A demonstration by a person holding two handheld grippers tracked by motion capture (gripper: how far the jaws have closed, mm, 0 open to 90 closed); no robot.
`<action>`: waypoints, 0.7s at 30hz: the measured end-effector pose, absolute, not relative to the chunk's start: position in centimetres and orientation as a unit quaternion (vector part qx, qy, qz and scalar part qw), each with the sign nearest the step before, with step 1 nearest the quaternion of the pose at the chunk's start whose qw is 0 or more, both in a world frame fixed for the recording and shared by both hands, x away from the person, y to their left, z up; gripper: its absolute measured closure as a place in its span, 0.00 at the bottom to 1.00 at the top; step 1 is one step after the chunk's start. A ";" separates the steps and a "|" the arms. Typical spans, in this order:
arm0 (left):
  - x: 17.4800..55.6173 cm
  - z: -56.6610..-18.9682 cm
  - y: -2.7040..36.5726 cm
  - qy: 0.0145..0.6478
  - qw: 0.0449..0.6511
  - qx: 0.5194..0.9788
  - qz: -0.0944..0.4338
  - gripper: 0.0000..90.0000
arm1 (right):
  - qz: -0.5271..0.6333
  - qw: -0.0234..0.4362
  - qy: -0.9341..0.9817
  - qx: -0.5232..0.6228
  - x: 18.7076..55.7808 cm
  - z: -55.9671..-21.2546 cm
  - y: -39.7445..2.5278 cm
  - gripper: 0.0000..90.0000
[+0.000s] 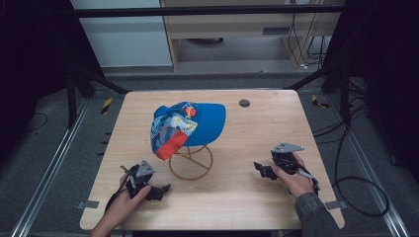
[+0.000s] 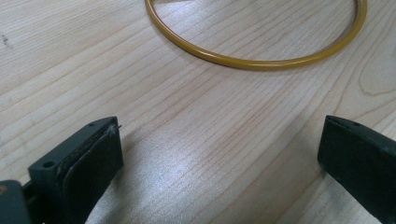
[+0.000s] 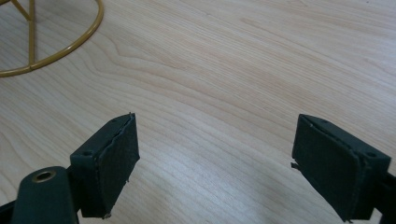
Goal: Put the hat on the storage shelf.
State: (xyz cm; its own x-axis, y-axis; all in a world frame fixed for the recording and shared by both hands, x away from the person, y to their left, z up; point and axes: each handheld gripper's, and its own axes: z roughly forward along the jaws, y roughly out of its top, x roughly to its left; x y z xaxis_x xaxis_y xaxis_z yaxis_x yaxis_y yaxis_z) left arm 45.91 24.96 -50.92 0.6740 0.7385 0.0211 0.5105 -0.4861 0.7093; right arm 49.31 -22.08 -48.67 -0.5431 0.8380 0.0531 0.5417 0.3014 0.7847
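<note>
Left tongs (image 1: 165, 188) and right tongs (image 1: 257, 166), each held in a hand near the front edge of the wooden bench (image 1: 247, 207), rest low over the wood with jaws apart and nothing between them, as both gripper views confirm. Between and beyond them stands a yellow wire stand (image 1: 190, 162), its ring base (image 2: 261, 63) flat on the bench. A blue cap (image 1: 188, 126) with a patterned, red-tipped front sits on top of the stand, near the bench centre. A small dark disc (image 1: 244, 103) lies near the far edge.
</note>
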 end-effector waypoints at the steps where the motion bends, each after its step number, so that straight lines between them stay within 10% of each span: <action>1: 45.9 -50.9 25.0 0.369 0.348 0.846 0.164 0.00 | 0.396 0.189 0.784 0.439 49.4 -48.8 -22.0 0.16; 21: 45.9 -50.9 25.0 0.369 0.347 0.846 0.164 0.00 | 0.373 0.200 0.780 0.461 50.1 -50.1 -20.9 0.08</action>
State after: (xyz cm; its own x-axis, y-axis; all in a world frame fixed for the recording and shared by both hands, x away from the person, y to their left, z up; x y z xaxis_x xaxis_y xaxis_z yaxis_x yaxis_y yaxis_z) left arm 45.92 24.97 -50.92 0.6744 0.7381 0.0213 0.5104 -0.4868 0.7089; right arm 50.06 -20.87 -50.06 -0.4952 0.8682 0.0325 0.5696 0.2961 0.7667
